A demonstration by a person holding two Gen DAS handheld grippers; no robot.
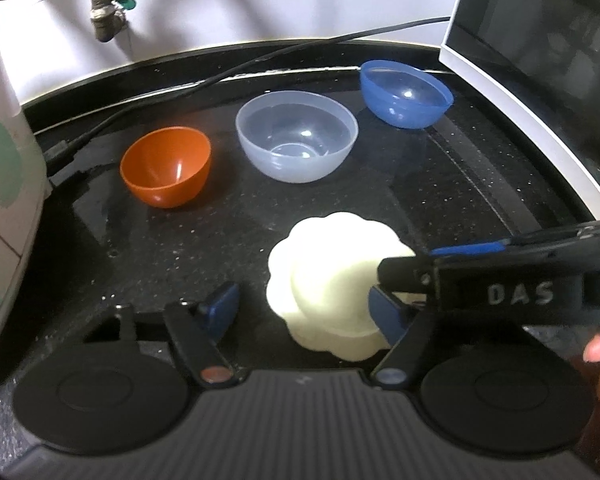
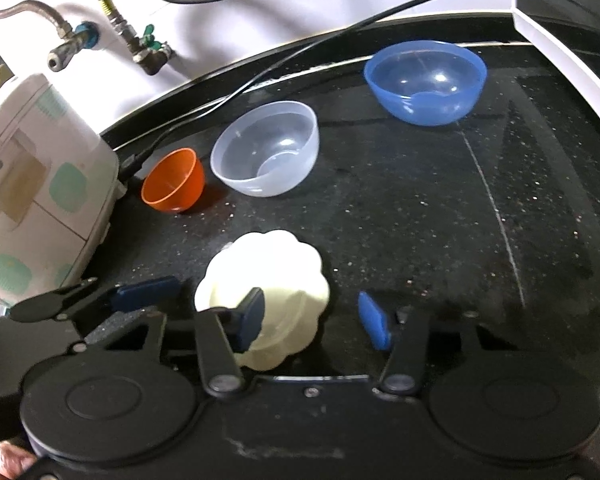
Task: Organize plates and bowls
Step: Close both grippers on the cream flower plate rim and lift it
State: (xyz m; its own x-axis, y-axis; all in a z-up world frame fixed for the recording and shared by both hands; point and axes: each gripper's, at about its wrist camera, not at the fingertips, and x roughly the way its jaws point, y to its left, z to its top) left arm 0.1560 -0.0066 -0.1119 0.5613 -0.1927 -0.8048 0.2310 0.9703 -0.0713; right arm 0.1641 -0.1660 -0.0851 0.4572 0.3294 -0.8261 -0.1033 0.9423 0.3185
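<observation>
A cream scalloped bowl [image 1: 324,276] lies tipped on the black counter [image 1: 180,248]. My left gripper [image 1: 304,314] is open around it. Its right pad is against the bowl's near right side and its left pad stands clear. My right gripper [image 2: 312,322] is open too. One of its fingers [image 2: 250,320] is over the cream bowl [image 2: 284,272] and the other stands apart on the right. Behind are an orange bowl [image 1: 166,166], a clear bowl [image 1: 296,136] and a blue bowl [image 1: 404,92], all upright.
A white appliance with green patches [image 2: 32,200] stands at the left, close to the orange bowl [image 2: 174,186]. A white-framed oven [image 1: 540,60] fills the right. A black cable [image 1: 220,72] runs along the counter's back edge under wall taps [image 1: 106,12].
</observation>
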